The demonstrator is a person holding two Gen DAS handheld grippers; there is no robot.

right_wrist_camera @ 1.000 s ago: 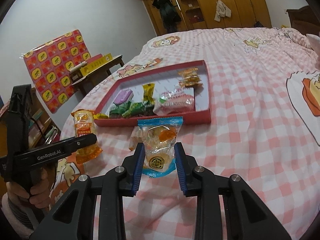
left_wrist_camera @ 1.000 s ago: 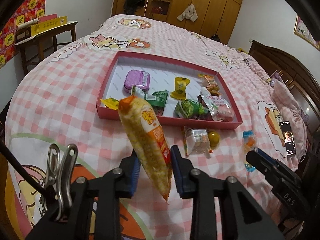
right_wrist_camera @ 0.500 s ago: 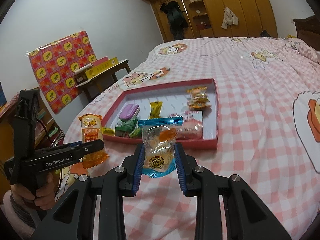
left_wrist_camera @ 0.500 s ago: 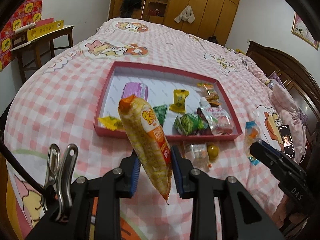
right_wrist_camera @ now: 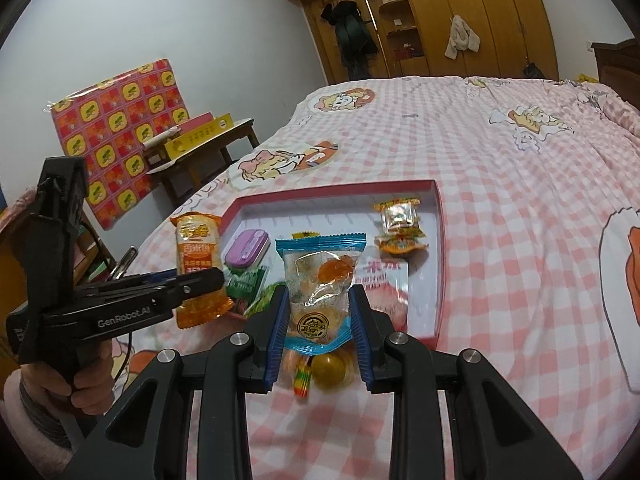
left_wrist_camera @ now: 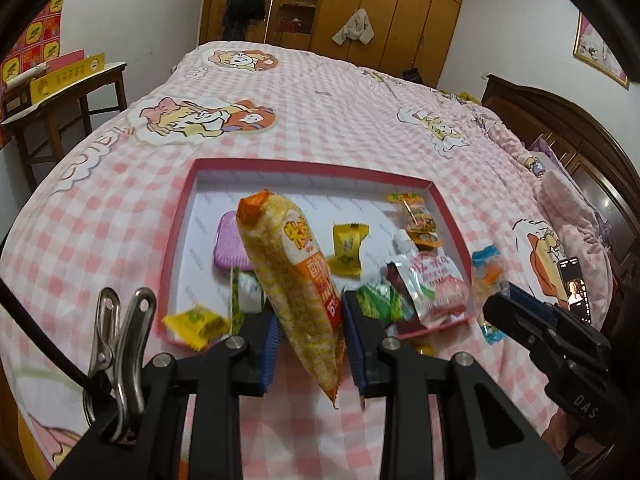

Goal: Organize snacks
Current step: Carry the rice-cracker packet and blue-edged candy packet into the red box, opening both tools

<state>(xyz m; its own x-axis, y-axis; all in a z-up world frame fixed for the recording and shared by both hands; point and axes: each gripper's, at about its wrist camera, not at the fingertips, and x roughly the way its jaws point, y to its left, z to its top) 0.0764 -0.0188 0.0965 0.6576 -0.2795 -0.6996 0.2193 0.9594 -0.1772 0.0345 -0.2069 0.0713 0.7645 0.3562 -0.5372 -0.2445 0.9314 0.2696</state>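
Observation:
My left gripper (left_wrist_camera: 308,344) is shut on a long orange and yellow rice-cracker pack (left_wrist_camera: 296,276), held upright above the near edge of the red tray (left_wrist_camera: 304,168). My right gripper (right_wrist_camera: 320,328) is shut on a clear jelly pack with blue ends (right_wrist_camera: 320,284), also near the tray's (right_wrist_camera: 336,194) front edge. Inside the tray lie a purple box (left_wrist_camera: 230,246), a yellow candy (left_wrist_camera: 347,250), green packets (left_wrist_camera: 380,300), a pink and white pouch (left_wrist_camera: 434,284) and orange snack packs (left_wrist_camera: 416,216). The left gripper with its cracker pack (right_wrist_camera: 198,260) appears in the right wrist view, and the right gripper's black body (left_wrist_camera: 552,332) in the left wrist view.
The tray sits on a pink checked bed (left_wrist_camera: 360,120). Loose snacks, a yellow ball-like sweet (right_wrist_camera: 330,366) among them, lie on the quilt in front of the tray. A phone (left_wrist_camera: 576,290) lies at the right. A wooden side table (right_wrist_camera: 200,152) stands left of the bed; wardrobes are behind.
Both grippers have risen and moved forward toward the tray with their packs still held. The tray now sits closer and lower in both views.

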